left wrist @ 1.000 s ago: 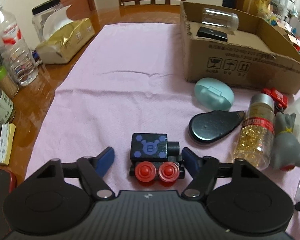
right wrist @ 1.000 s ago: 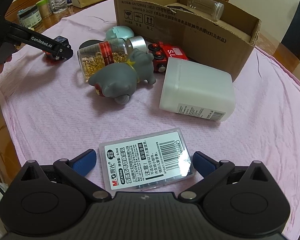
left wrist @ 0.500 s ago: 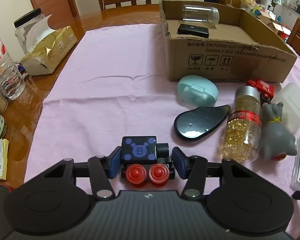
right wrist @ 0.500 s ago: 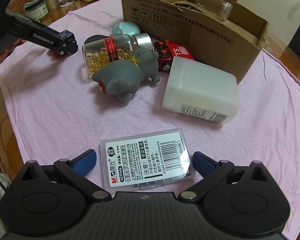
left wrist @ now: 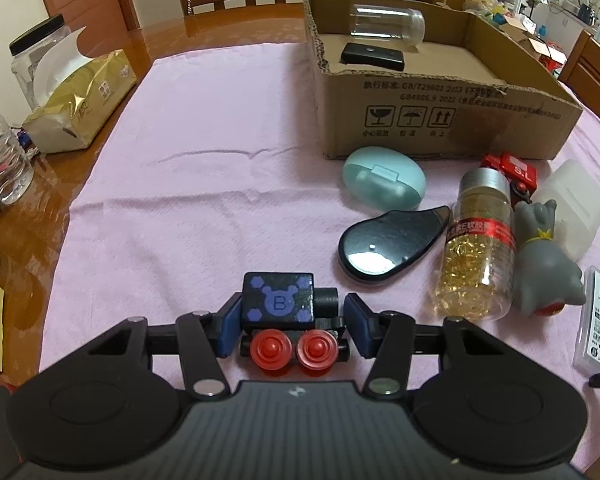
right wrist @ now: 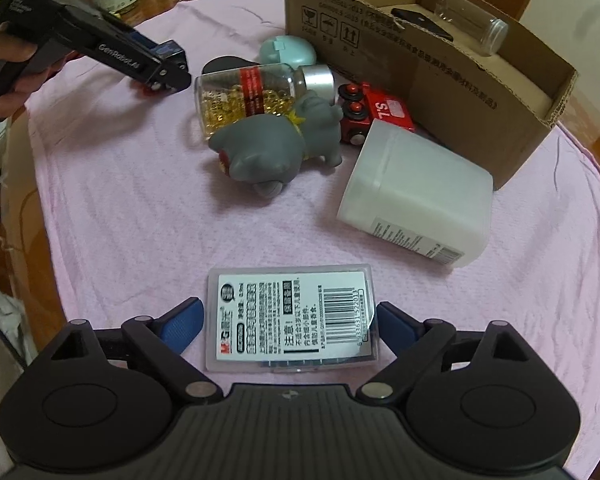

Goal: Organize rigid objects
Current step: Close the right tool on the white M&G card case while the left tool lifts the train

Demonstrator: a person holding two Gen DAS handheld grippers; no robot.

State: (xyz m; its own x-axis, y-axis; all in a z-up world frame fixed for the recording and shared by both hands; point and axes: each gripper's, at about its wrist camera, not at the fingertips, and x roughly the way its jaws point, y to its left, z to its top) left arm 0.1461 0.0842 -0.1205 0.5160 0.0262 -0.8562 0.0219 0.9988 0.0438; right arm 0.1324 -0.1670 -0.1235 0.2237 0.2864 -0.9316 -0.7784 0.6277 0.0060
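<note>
My left gripper (left wrist: 292,326) is shut on a black toy train car (left wrist: 278,305) with a purple "B" top and red wheels, held a little above the pink cloth. It also shows in the right wrist view (right wrist: 168,72). My right gripper (right wrist: 288,326) is open, its blue pads on either side of a clear plastic lead case (right wrist: 290,316) lying flat on the cloth. The cardboard box (left wrist: 440,120) holds a clear jar (left wrist: 386,26) and a black case (left wrist: 372,58).
On the cloth lie a mint egg case (left wrist: 384,178), a black teardrop device (left wrist: 388,244), a capsule bottle (left wrist: 480,248), a grey toy (right wrist: 276,148), a red train car (right wrist: 376,116) and a white container (right wrist: 416,204). A tissue pack (left wrist: 80,100) and bottles stand left.
My left gripper closed on the black train car and lifted it; the view drew back from the cloth. The right gripper stayed open around the lead case.
</note>
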